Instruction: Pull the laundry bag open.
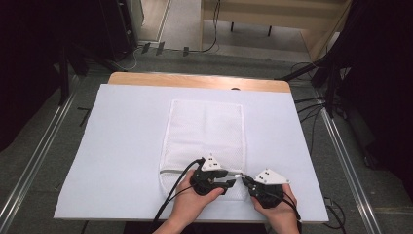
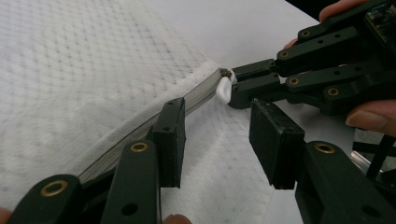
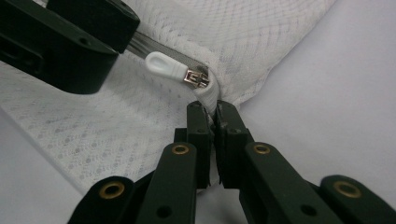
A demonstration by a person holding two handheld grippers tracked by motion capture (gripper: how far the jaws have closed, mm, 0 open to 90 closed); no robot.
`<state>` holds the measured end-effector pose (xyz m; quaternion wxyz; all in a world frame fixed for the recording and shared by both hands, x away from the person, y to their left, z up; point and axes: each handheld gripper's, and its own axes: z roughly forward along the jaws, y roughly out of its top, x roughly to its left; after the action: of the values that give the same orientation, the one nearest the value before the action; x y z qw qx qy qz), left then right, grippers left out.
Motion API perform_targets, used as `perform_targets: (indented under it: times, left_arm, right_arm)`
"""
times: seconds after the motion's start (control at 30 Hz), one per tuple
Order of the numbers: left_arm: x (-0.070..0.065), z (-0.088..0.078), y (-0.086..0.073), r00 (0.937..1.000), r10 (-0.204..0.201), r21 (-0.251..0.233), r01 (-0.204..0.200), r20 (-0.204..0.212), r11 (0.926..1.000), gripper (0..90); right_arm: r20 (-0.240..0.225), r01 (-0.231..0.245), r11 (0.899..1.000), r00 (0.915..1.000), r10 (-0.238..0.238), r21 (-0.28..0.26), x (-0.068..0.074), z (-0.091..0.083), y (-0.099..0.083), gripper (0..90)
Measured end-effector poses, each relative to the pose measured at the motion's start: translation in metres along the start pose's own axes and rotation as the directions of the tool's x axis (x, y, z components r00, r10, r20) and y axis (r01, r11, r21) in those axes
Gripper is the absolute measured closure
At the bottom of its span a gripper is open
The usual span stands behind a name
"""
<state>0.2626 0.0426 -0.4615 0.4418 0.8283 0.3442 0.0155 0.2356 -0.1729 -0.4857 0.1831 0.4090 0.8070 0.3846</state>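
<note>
One white mesh bag (image 1: 204,131), grey zipper (image 3: 154,51)

In the high view my hands (image 1: 195,202) were cut off at the wrists by the bottom edge, and my grippers covered the near end of the mesh bag (image 1: 204,129). The zipper pull (image 1: 238,174) was too small there to make out. In the left gripper view the bag ran off the left and top edges, and my own jaw hid part of the zipper (image 2: 201,91). In the right gripper view my clamped jaws hid the pinched bag edge (image 3: 211,95), and the other jaw covered the zipper's far run.
</note>
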Motion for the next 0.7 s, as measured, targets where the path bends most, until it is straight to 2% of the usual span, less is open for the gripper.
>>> perform_targets:
  times: [0.1, 0.2, 0.23, 0.4, 0.43, 0.47, 0.5, 0.57, 0.63, 0.7]
  left_arm:
    - [-0.001, 0.003, 0.001, 0.9995, -0.009, 0.003, 0.009, 0.031, 1.0000, 57.6]
    - [-0.001, 0.003, 0.002, 0.9990, -0.016, -0.003, 0.016, 0.043, 0.9999, 58.5]
    - [-0.001, 0.003, 0.002, 0.9988, -0.020, -0.008, 0.020, 0.046, 0.9998, 60.2]
    - [0.001, 0.000, 0.004, 0.9952, -0.050, -0.014, 0.051, 0.085, 0.9986, 64.7]
    - [0.002, 0.000, 0.004, 0.9934, -0.062, -0.011, 0.063, 0.097, 0.9980, 69.3]
    - [0.003, 0.000, 0.004, 0.9922, -0.065, -0.005, 0.066, 0.107, 0.9978, 69.3]
    - [0.004, 0.000, 0.004, 0.9907, -0.073, 0.000, 0.073, 0.115, 0.9973, 75.7]
    - [0.005, 0.000, 0.004, 0.9880, -0.084, 0.008, 0.083, 0.130, 0.9965, 77.8]
    - [0.006, -0.002, 0.005, 0.9893, -0.084, 0.009, 0.083, 0.119, 0.9965, 83.6]
    - [0.007, -0.003, 0.005, 0.9882, -0.087, 0.005, 0.087, 0.126, 0.9962, 84.8]
  right_arm:
    - [0.003, 0.009, 1.000, 1.0000, -0.009, -0.005, 0.003, -0.001, 0.001, 87.3]
    - [0.001, 0.032, 0.999, 0.9995, -0.032, -0.029, 0.008, -0.004, 0.003, 87.4]
    - [0.014, 0.048, 0.998, 0.9988, -0.047, -0.038, 0.010, -0.006, 0.004, 87.3]
    - [0.016, 0.074, 0.997, 0.9972, -0.073, -0.038, 0.014, -0.007, 0.005, 87.1]
    - [0.013, 0.084, 0.995, 0.9965, -0.083, -0.045, 0.015, -0.007, 0.005, 87.0]
    - [0.013, 0.084, 0.995, 0.9965, -0.083, -0.045, 0.015, -0.007, 0.005, 87.0]
    - [0.017, 0.088, 0.995, 0.9960, -0.088, -0.045, 0.018, -0.008, 0.006, 86.9]
    - [0.016, 0.088, 0.995, 0.9961, -0.087, -0.048, 0.019, -0.008, 0.006, 86.8]
    - [0.016, 0.094, 0.994, 0.9955, -0.094, -0.052, 0.020, -0.009, 0.007, 86.8]
    - [0.015, 0.098, 0.993, 0.9951, -0.097, -0.060, 0.021, -0.010, 0.007, 86.7]
